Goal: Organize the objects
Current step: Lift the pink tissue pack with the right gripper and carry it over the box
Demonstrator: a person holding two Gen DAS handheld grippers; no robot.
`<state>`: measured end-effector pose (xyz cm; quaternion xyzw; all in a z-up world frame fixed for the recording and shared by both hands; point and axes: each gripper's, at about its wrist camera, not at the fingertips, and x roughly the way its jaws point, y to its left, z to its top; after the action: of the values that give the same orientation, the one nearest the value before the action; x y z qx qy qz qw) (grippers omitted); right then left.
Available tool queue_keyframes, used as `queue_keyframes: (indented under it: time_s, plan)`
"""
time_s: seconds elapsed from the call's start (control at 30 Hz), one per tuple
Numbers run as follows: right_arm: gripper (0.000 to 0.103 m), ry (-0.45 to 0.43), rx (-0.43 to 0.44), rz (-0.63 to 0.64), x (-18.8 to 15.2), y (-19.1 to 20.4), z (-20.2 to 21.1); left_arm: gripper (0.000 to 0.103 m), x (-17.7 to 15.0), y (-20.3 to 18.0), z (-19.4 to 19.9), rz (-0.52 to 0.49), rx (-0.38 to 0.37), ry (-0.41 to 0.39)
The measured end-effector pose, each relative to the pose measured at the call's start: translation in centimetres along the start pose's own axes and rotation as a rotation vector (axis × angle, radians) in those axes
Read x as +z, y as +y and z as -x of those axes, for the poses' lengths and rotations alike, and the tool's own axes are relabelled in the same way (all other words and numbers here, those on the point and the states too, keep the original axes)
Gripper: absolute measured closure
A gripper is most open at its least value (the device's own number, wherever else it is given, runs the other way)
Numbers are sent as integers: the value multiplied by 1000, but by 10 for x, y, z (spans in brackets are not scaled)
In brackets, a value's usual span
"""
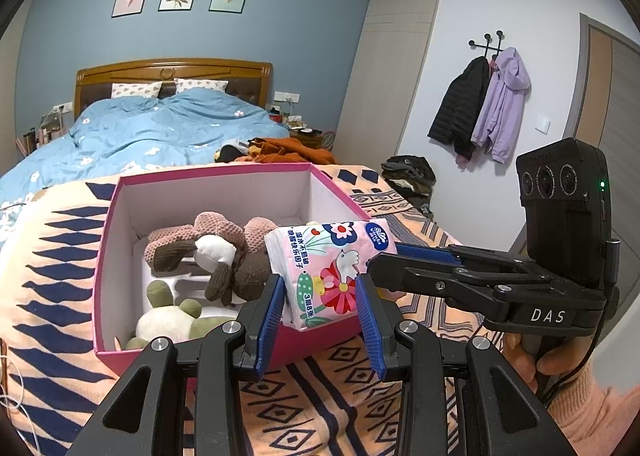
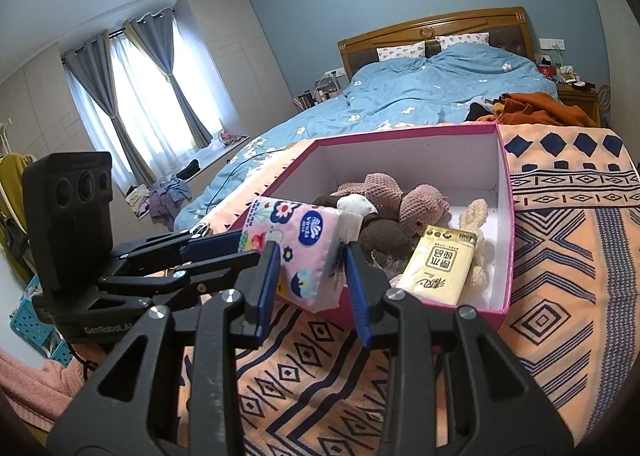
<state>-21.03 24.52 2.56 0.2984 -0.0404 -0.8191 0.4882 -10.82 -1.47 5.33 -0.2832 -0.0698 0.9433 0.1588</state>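
- Where the two grippers meet over the near edge of the pink box (image 1: 105,256), a pink tissue pack (image 1: 328,272) sits between both sets of blue pads.
- Left gripper (image 1: 320,320): jaws part open around the lower end of the tissue pack; pads close to its sides, but contact cannot be confirmed from the left wrist view.
- Right gripper (image 2: 310,284): jaws part open, with the pack (image 2: 296,248) between the pads. In the left wrist view one right finger (image 1: 424,254) touches the pack's right edge; a firm grip cannot be told.
- Tissue pack: soft glossy plastic wrap, floral and bird print, blue round logo, blocky shape, tilted, hanging over the box's near wall.
- Box: rigid card, pink outside, white inside, open top, square corners. It rests on a woven blanket (image 2: 560,256) with peach ground and navy diamond and stripe pattern.
- Inside the box: a knitted plush toy (image 1: 216,252) in brown, dusty pink and white; a green and cream plush toy (image 1: 168,316) near the front left corner; a flat yellow packet (image 2: 440,264) with dark print, leaning on a cream fuzzy toy (image 2: 476,232).
- Behind: a bed with a crumpled blue floral duvet (image 1: 160,128).
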Motion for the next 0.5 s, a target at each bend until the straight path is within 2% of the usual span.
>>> queue_keyframes:
  time_s: [0.5]
  plan:
    - [67,-3,4,-10,5,-5,-4,67,5,5,-10,19,3,4]
